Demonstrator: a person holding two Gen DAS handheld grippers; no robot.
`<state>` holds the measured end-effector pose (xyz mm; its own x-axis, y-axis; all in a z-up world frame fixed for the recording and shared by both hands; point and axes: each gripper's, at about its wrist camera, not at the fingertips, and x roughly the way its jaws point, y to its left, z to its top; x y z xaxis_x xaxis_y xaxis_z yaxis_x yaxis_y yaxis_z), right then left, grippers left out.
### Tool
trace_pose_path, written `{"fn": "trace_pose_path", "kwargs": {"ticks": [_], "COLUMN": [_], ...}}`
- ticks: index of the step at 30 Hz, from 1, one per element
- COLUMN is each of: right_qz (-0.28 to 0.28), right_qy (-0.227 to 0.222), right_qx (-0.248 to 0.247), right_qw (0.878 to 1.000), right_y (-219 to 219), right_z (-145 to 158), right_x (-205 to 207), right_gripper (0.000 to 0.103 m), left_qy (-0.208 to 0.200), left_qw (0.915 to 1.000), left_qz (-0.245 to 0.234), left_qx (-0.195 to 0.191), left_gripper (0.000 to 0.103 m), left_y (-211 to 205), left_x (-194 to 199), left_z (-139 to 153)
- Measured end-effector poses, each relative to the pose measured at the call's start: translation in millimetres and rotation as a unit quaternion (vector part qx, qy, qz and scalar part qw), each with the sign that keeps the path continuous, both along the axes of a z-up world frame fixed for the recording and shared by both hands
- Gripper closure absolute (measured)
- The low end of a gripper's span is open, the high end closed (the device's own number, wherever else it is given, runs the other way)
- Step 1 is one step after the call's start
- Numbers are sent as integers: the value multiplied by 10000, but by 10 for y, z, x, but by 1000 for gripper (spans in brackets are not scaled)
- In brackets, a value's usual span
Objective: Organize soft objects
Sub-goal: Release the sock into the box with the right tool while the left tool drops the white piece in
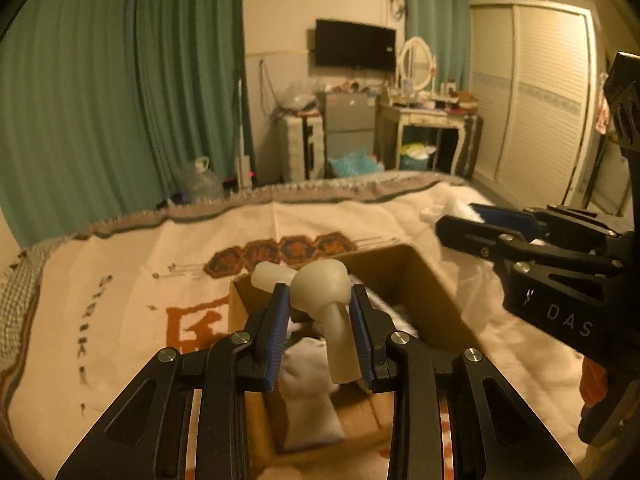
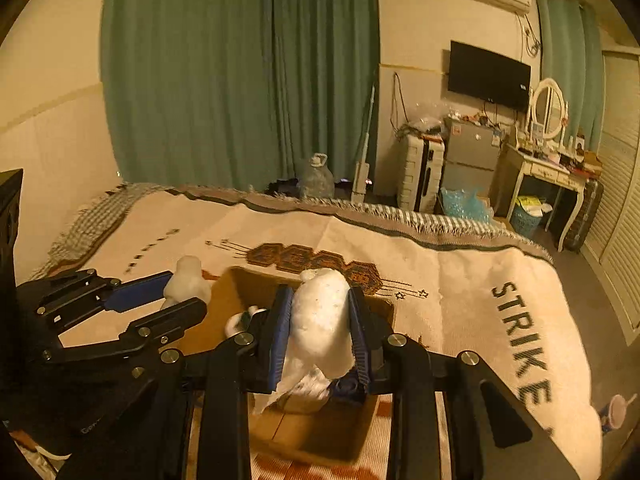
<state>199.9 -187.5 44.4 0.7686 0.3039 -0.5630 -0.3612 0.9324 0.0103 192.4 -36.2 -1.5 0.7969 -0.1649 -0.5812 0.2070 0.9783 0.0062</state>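
My left gripper (image 1: 320, 294) is shut on a pale, rubbery soft toy (image 1: 320, 284) with a rounded head and a stem, held above an open cardboard box (image 1: 436, 300) on the bed. White soft items (image 1: 304, 372) lie inside the box. My right gripper (image 2: 320, 298) is shut on a white plush object (image 2: 320, 320), held over the same box (image 2: 240, 284). The right gripper also shows in the left wrist view (image 1: 460, 220) at the right, and the left gripper shows in the right wrist view (image 2: 180, 292) at the left with the pale toy (image 2: 186, 280).
The box sits on a cream printed blanket (image 2: 460, 280) covering the bed. Beyond the bed's far edge stand green curtains (image 2: 240, 80), a water jug (image 2: 316, 180), a suitcase (image 2: 420, 172), a small fridge (image 2: 472, 152), a dressing table (image 2: 548, 168) and a wardrobe (image 1: 532, 92).
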Motion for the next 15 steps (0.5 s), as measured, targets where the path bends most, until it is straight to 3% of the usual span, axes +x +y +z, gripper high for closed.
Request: {"fn": "trace_pose_path", "kwargs": {"ticks": [4, 10, 13, 15], "right_qz": [-115, -94, -153, -204], "right_qy": [187, 397, 438, 423], "right_qx": [-125, -163, -199, -181], "right_qw": [9997, 9990, 9987, 9987], "right_y": [18, 33, 18, 7], "right_z": [-396, -757, -794, -754], "right_x": [349, 567, 552, 502], "right_gripper": [75, 74, 67, 51], "left_qy": [281, 530, 443, 262], "left_qw": [9995, 9985, 9990, 9996], "left_qz": [-31, 40, 39, 60], "left_qx": [-127, -143, -38, 58], "left_gripper": [73, 69, 68, 62], "left_y": [55, 52, 15, -9], "left_x": [229, 351, 267, 173], "left_z": [-320, -469, -442, -367]}}
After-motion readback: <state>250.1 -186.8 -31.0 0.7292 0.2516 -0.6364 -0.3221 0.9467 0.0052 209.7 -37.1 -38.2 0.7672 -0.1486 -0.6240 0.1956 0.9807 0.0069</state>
